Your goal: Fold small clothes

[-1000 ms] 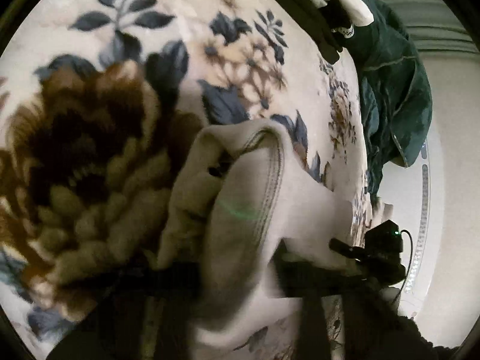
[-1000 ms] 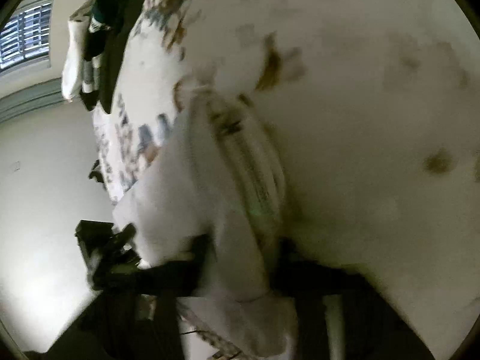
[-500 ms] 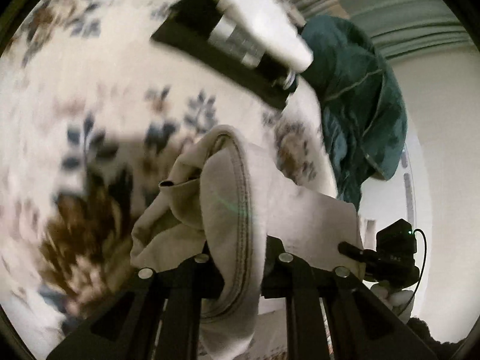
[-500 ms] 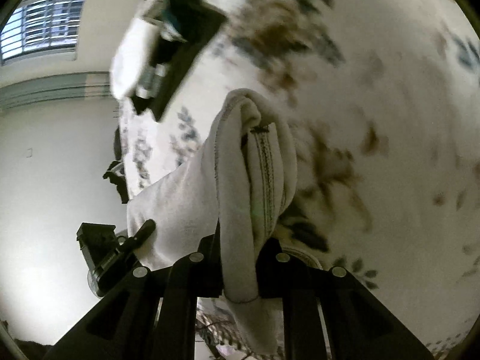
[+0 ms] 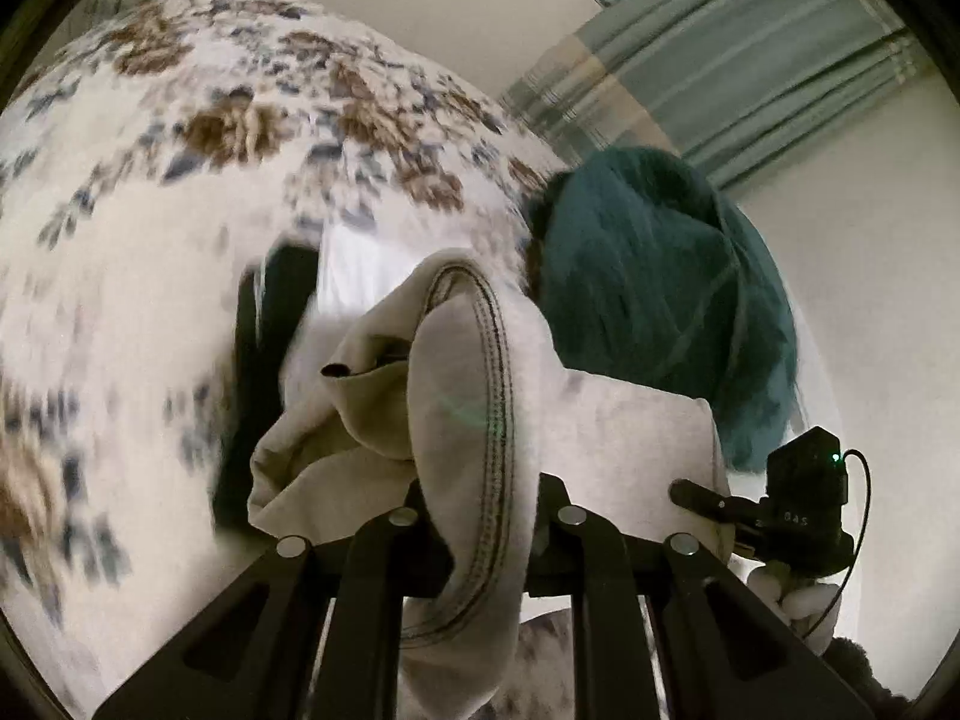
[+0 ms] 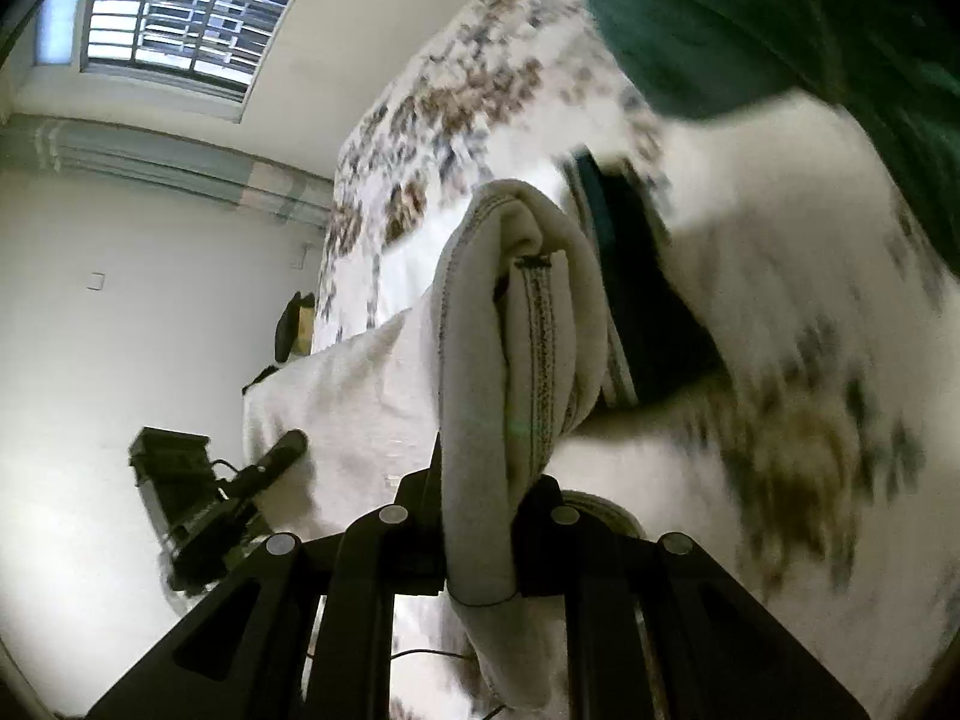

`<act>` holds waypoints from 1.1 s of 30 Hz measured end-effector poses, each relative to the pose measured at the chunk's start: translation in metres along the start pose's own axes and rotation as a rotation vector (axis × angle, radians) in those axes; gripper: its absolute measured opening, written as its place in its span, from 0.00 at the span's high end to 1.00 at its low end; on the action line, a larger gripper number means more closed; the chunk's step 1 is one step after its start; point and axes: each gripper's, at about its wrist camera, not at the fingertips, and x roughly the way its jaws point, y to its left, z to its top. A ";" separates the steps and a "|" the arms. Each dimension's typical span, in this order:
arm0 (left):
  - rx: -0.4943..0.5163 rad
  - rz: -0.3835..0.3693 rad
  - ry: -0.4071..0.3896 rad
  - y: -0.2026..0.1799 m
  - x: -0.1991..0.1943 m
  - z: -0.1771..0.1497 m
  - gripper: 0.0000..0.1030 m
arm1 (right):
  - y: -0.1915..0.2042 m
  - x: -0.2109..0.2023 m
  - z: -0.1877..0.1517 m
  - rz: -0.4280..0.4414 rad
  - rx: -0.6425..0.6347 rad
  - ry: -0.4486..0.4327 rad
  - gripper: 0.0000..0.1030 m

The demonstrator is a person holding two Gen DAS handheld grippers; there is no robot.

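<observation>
The left hand-held gripper (image 5: 480, 510) is pressed together on a bunched, stitched hem of the beige garment (image 5: 480, 420), the cloth squeezed between its two jaws and spilling out above and below them. The right hand-held gripper (image 6: 480, 516) is likewise clamped on another stitched edge of the same beige garment (image 6: 498, 360), with a fold hanging down past the jaws. The cloth stretches as a flat sheet between the two grippers, held up off the bed; in each wrist view the other gripper shows at the far edge of that sheet.

Behind the garment lies the floral blanket (image 5: 180, 180) covering the bed, blurred in both views. A dark folded item with white beside it (image 5: 270, 312) rests on the blanket just beyond the held hem. A dark green garment (image 5: 648, 288) is heaped at the blanket's edge, close to the stretched cloth. Past that edge are a pale wall, striped curtains (image 5: 720, 60) and a barred window (image 6: 180, 18). Bare blanket spreads on the left of the left wrist view.
</observation>
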 end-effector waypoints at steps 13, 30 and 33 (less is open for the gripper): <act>0.029 0.260 0.070 0.053 0.063 0.062 0.42 | -0.014 0.123 0.131 -0.240 -0.024 0.004 0.66; 0.216 0.653 0.034 -0.023 0.047 -0.023 0.03 | 0.061 0.085 0.022 -0.817 -0.303 -0.086 0.00; 0.224 0.668 0.006 -0.044 0.024 -0.035 0.03 | 0.081 0.053 0.001 -0.827 -0.319 -0.126 0.00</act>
